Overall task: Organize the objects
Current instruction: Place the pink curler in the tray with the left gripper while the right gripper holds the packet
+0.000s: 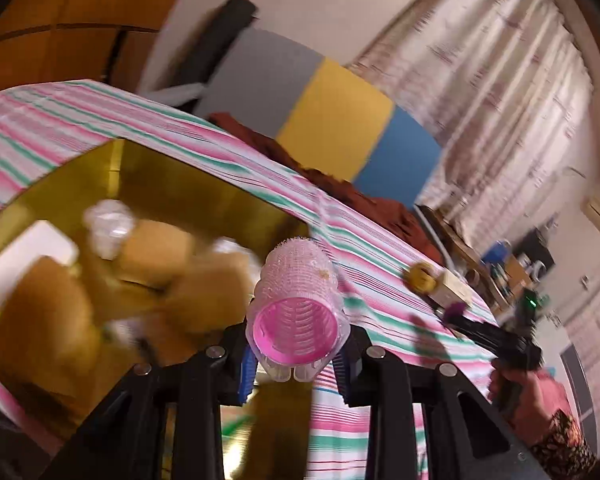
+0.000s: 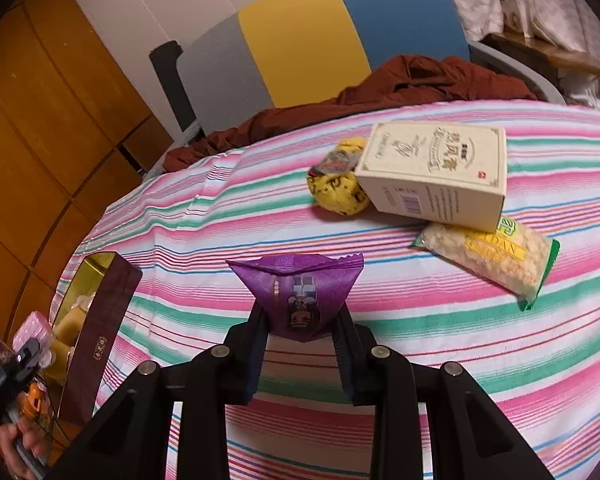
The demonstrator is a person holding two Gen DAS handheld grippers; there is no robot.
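Left tool (image 1: 296,354): closed on a pink hair roller (image 1: 298,312). The roller sits between the two fingers, its open end facing the camera and its bristled body pointing away from the tool. It is held clear of the striped cloth (image 1: 380,264), just beside the near right corner of the gold-lined box (image 1: 172,176). Inside the box lie several tan wrapped blocks and a clear crumpled wrapper; motion blur prevents closer identification.

Right tool (image 2: 302,336): closed on a purple snack packet (image 2: 300,292). The fingers pinch the packet's lower narrow end; its wide serrated top edge stands up beyond the fingertips. The packet is held above the striped cloth, to the right of the box, whose dark maroon outer wall (image 2: 100,340) shows at the left edge of the right wrist view.

Other items, placed relative to the box: well to its right on the cloth lies a cream carton (image 2: 436,176). A yellow wrapped ball (image 2: 340,188) touches the carton's left end. A clear green-edged packet of pale crisps (image 2: 496,256) lies partly under the carton's near edge.

A hand (image 2: 20,444) holds the left tool's handle beside the box. Beyond the cloth lies a crumpled brown garment (image 2: 400,84).
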